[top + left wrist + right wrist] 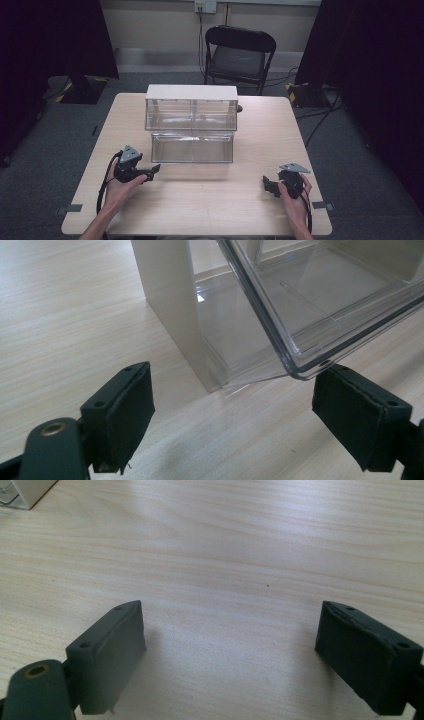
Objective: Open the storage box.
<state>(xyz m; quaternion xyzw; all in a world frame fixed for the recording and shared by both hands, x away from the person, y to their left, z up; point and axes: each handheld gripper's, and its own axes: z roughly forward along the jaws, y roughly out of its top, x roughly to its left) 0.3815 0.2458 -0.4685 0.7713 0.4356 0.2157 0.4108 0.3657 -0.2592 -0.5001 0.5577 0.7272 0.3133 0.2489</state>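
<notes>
Clear drawer (320, 305) cut off; left gripper (232, 410) fingers spread.

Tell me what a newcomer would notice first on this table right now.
Probably the clear drawer cabinet with a white top at the table's middle, its lower drawer pulled out toward the person. Next, the two open claws: the left claw close to that drawer's near left corner, the right claw over bare wood. A black folding chair stands beyond the table.
</notes>
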